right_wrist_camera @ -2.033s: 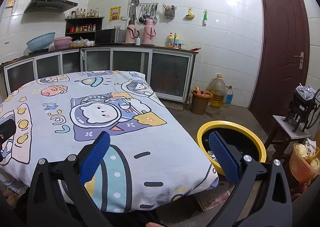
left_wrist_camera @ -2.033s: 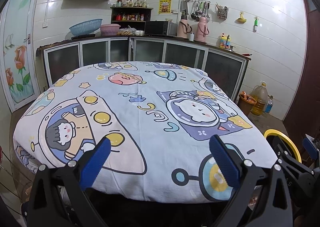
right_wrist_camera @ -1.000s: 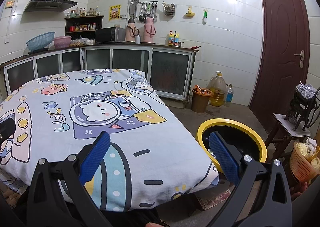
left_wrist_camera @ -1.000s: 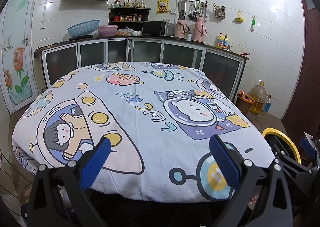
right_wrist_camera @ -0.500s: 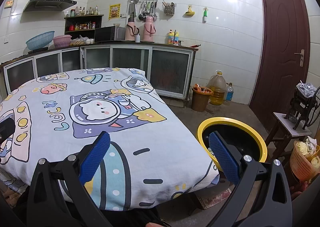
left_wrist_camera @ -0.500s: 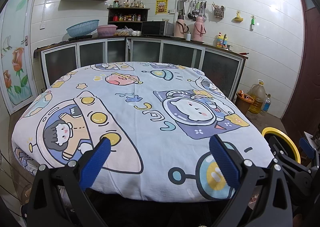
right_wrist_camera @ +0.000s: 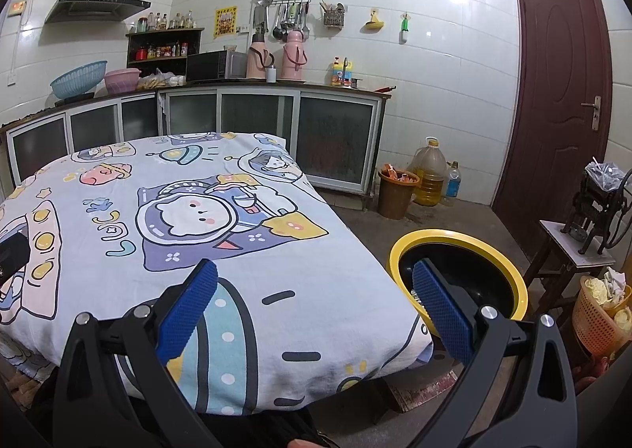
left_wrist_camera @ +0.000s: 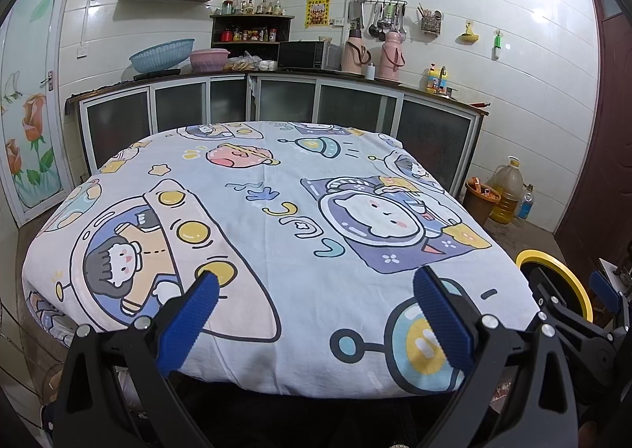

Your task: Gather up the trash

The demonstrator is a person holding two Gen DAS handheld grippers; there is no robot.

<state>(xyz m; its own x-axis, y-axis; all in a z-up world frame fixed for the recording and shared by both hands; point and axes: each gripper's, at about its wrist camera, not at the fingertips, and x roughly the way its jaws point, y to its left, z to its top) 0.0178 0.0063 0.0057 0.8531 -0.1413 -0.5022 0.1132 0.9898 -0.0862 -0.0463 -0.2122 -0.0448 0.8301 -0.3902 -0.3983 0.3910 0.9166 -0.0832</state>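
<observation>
Yellow-rimmed bin (right_wrist_camera: 458, 246) just beyond wide-open right gripper (right_wrist_camera: 314, 300), beside table (right_wrist_camera: 276, 329)

A pale blue cloth (left_wrist_camera: 284, 234) printed with cartoon astronauts, planets and yellow-dotted rockets covers the worktop. Each hand-held gripper, left (left_wrist_camera: 316, 313) and right (right_wrist_camera: 316, 302), is black with ribbed blue pads (right_wrist_camera: 442, 309). The bin (right_wrist_camera: 509, 274) has a yellow rim and black inside. The door (right_wrist_camera: 565, 92) is dark red-brown, the wall tiles (right_wrist_camera: 434, 13) white, and two flasks (right_wrist_camera: 292, 55) pink.
</observation>
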